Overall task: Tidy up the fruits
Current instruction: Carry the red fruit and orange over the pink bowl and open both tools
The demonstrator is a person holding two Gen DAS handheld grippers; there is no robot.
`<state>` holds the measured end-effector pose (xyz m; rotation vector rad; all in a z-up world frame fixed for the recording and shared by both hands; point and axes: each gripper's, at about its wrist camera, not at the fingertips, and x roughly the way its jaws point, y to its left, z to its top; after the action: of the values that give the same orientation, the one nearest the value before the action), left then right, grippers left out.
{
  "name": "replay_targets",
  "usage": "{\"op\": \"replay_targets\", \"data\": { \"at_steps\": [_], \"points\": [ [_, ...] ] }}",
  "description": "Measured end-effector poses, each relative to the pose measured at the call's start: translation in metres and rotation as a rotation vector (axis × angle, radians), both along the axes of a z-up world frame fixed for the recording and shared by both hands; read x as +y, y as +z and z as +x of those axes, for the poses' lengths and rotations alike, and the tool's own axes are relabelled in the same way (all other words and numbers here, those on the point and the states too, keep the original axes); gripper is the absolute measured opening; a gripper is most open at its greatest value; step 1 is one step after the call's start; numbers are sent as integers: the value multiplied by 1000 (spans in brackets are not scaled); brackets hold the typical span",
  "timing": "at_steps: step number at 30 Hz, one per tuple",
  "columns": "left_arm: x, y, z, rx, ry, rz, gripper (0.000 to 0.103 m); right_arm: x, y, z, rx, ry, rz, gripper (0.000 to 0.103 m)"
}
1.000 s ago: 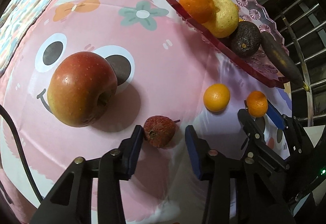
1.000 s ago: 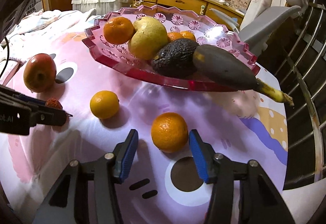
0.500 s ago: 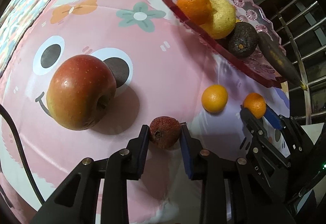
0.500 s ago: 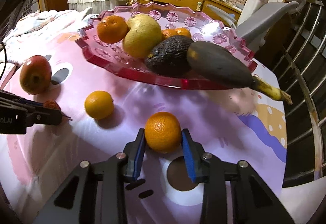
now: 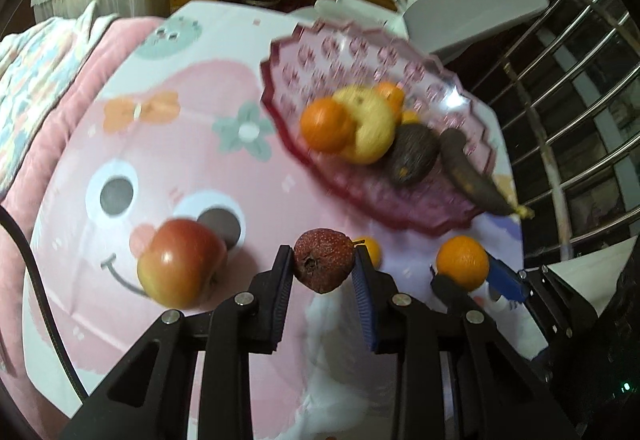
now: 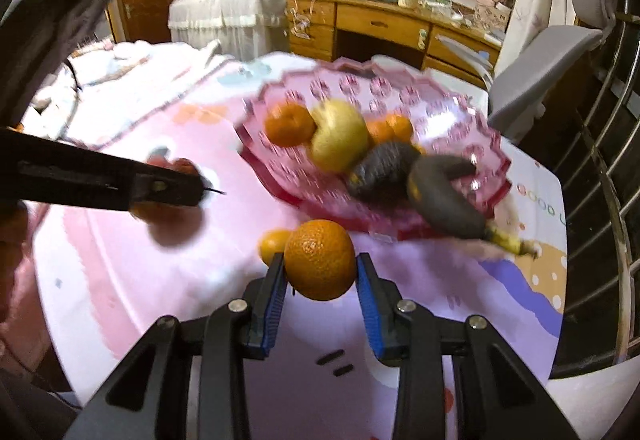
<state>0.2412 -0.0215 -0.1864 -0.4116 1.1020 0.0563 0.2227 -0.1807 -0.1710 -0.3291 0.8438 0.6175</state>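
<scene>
1. Two fruits are held at once: the left tool (image 5: pixel 323 269) is clamped on a small red fruit (image 5: pixel 323 265), and the right tool (image 6: pixel 321 267) is clamped on an orange (image 6: pixel 320 259). Both fruits hang clear of the cloth-covered counter (image 5: pixel 168 160), near its front edge.

2. The red fruit looks light, with a rough, dimpled skin that should give the pads friction. It may be soft or dried, so a gentle squeeze across its widest part, as it sits now, seems right; harder pressure could bruise or split it.

3. The orange looks heavier and firm, with a pebbled peel. Its round shape can roll out of flat pads if it is gripped off-centre. The pads sit on its sides at about mid-height, which looks secure.

4. The pink dish (image 6: pixel 472 176) stands toward the counter's far right corner and already carries an orange, a yellow fruit (image 6: pixel 340 144), an avocado (image 6: pixel 380 168) and a dark banana (image 6: pixel 440 196). It looks rigid and possibly brittle, so the fruits are better lowered in than dropped.

5. Free space in the dish is along its far side; the crowded near side risks knocking the banana over the rim.

6. One apple (image 5: pixel 182 264) and a small orange (image 6: pixel 272 244) lie on the counter.
</scene>
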Motion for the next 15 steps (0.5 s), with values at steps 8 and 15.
{"op": "replay_targets", "data": {
  "at_steps": [8,15],
  "points": [
    [-2,22,18,-85,-21,-52,28,3,28,8,-78,-40,85,35],
    [-8,27,40,-135,-57,-51,28,-2,28,29,-82,-121,123,35]
  ]
}}
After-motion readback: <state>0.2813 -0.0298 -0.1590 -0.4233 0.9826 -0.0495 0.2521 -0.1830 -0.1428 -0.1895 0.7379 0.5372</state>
